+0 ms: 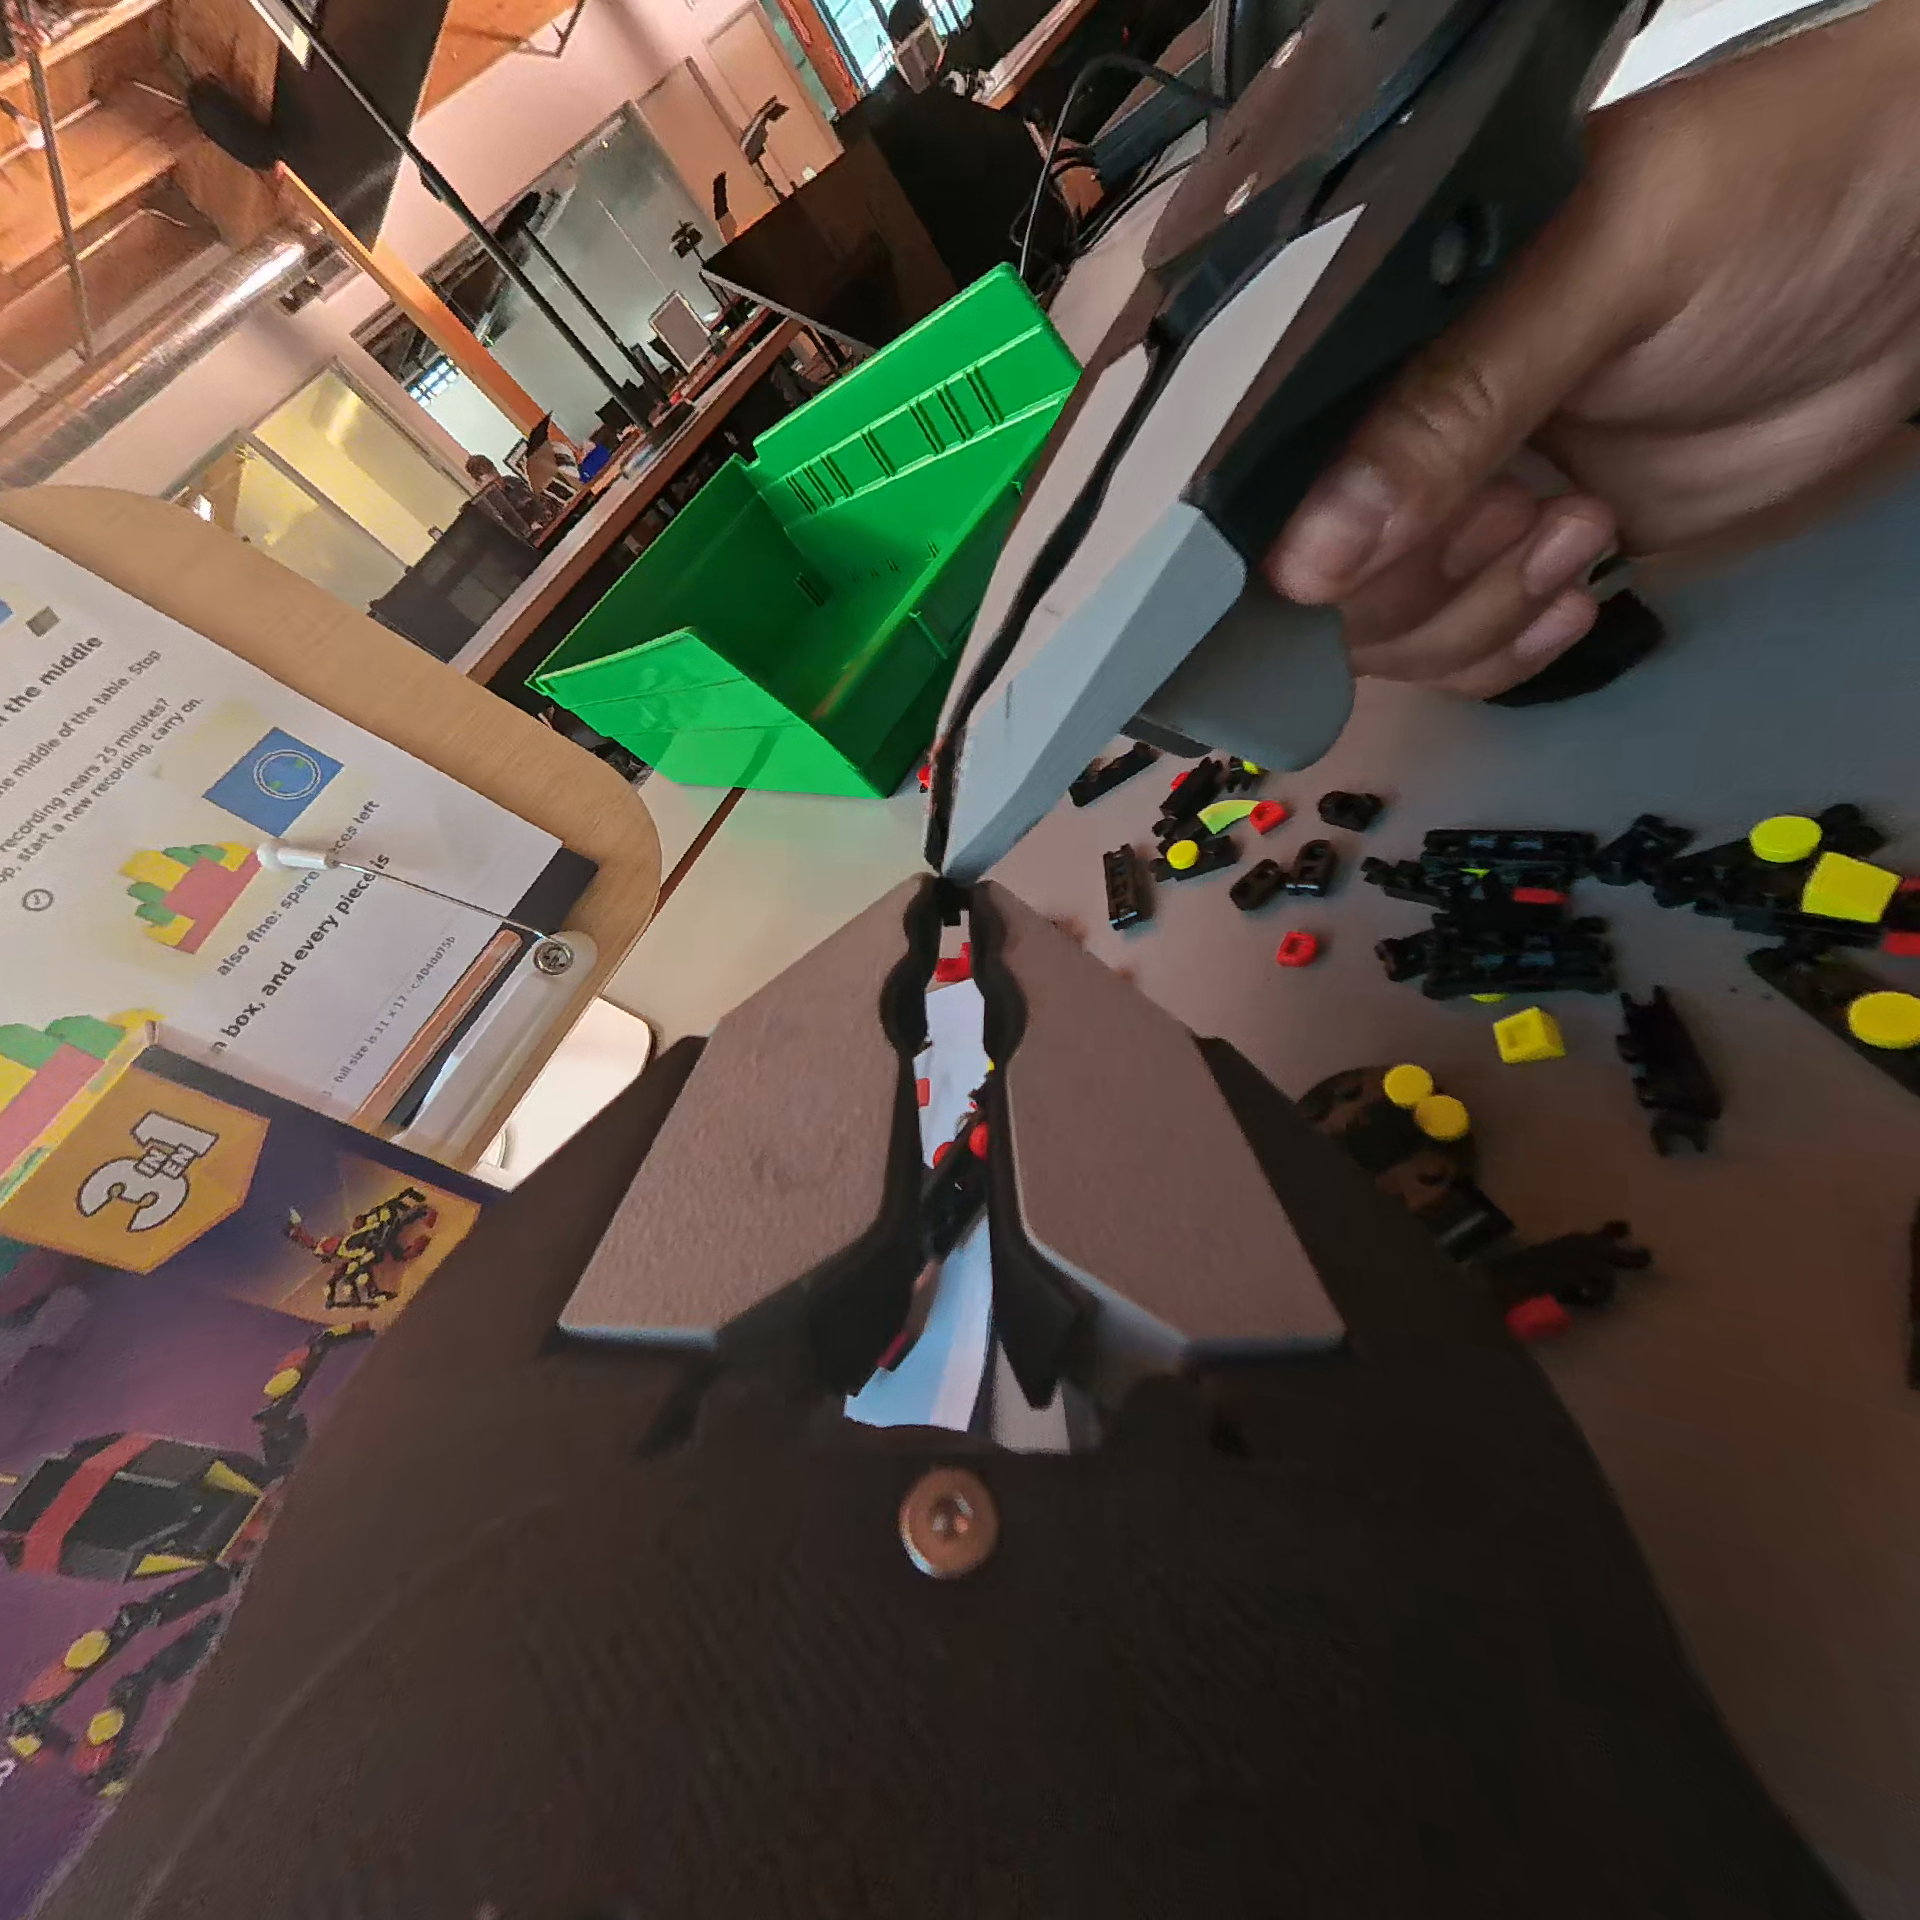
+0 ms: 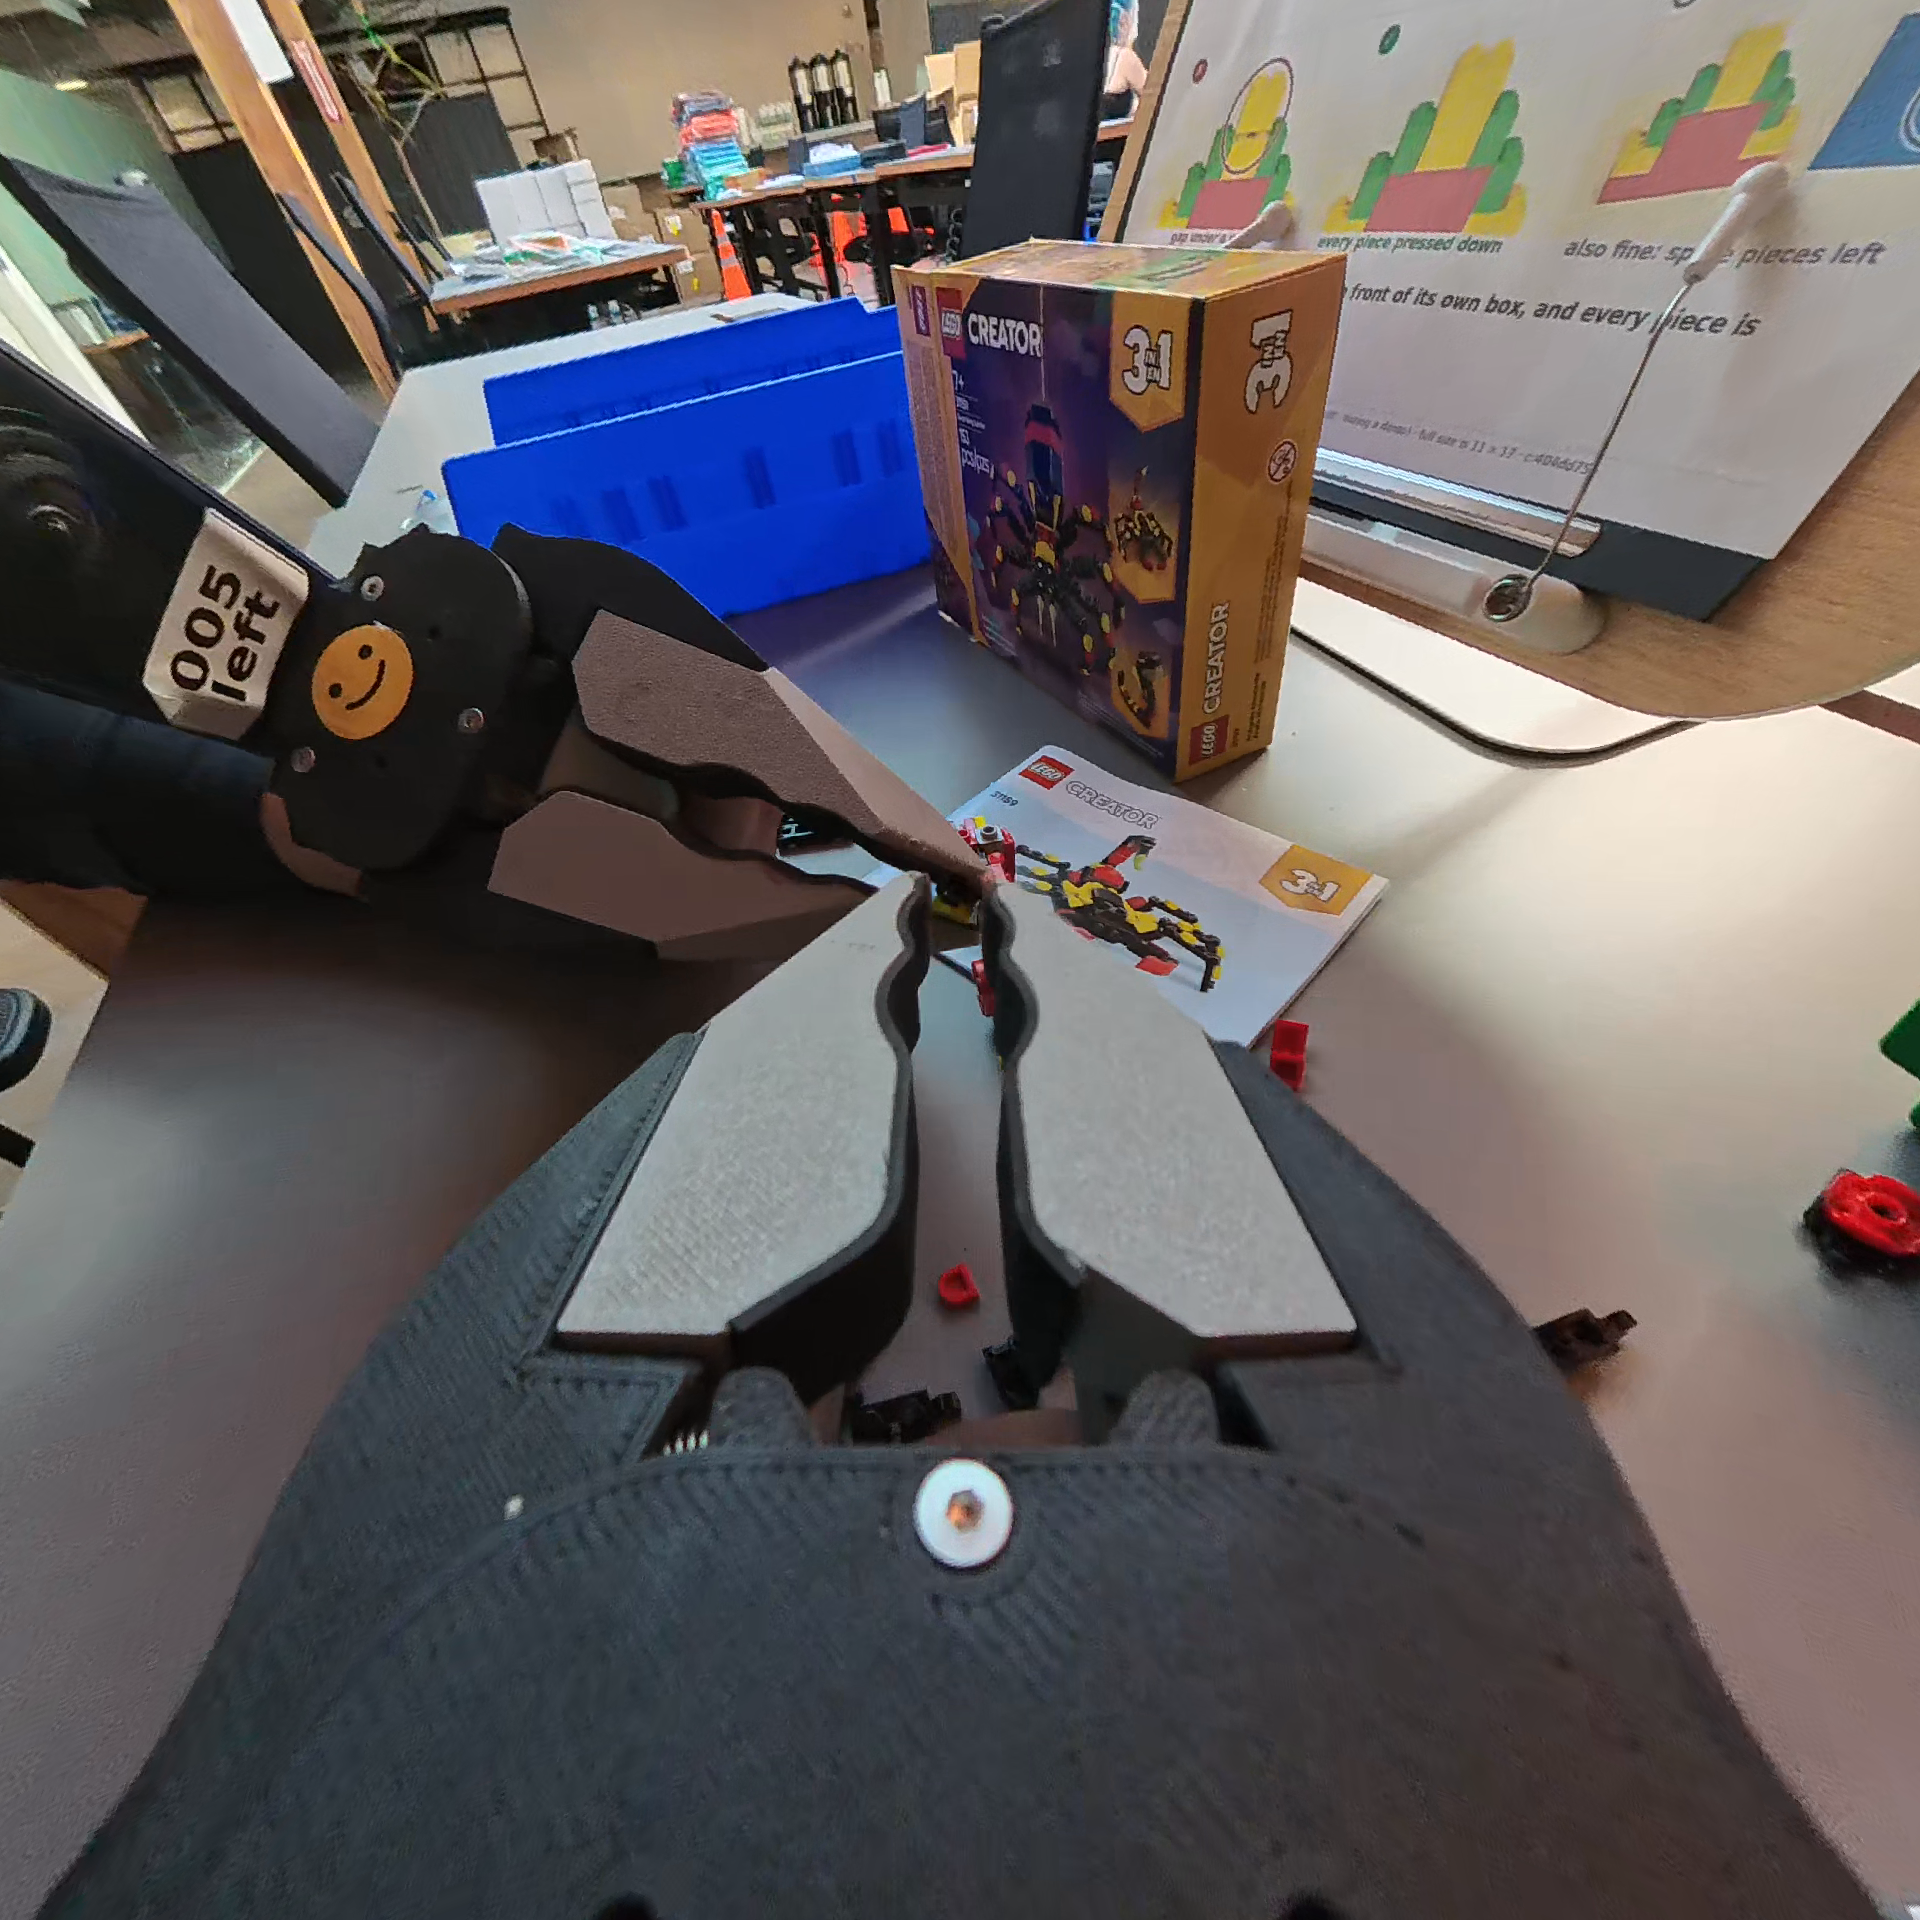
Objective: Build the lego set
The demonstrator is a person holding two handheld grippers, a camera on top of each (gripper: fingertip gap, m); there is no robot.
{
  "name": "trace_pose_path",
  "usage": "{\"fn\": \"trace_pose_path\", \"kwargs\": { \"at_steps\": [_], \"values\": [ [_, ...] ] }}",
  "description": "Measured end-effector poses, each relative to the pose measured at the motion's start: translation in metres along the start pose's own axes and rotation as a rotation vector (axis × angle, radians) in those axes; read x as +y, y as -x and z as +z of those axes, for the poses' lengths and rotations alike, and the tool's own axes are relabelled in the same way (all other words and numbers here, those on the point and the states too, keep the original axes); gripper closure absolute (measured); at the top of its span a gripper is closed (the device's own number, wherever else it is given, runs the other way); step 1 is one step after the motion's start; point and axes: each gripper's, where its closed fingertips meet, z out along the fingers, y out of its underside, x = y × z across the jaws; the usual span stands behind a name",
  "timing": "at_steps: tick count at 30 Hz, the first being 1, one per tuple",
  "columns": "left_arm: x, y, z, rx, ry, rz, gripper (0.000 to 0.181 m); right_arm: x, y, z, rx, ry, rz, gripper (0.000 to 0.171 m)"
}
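Grey surface (image 2: 1558,1039). Landmark: booklet (image 2: 1195,894), lying flat. Behind it the box (image 2: 1122,499), upright; blue bin (image 2: 686,457) left of the box. Green bin (image 1: 831,582) and loose black, yellow and red pieces (image 1: 1496,914) lie on the booklet's far side, seen in the left wrist view. Left hand-held gripper (image 2: 961,878) and right hand-held gripper (image 2: 951,909) meet tip to tip over the booklet's near-left corner, both nearly closed on one small yellow-black piece (image 2: 951,902).

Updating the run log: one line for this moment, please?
phase: joining small pieces | left gripper: shut on small piece | right gripper: shut on small piece | tips meeting above booklet | loose pieces on table
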Motion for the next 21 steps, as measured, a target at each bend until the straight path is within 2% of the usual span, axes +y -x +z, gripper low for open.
{"fn": "trace_pose_path", "kwargs": {
  "at_steps": [21],
  "values": [
    [0.0011, 0.0062, 0.0001, -0.052, 0.015, 0.044, 0.179, 0.0017, -0.0014, -0.0010, 0.008, 0.010, 0.021, 0.164]
  ]
}}
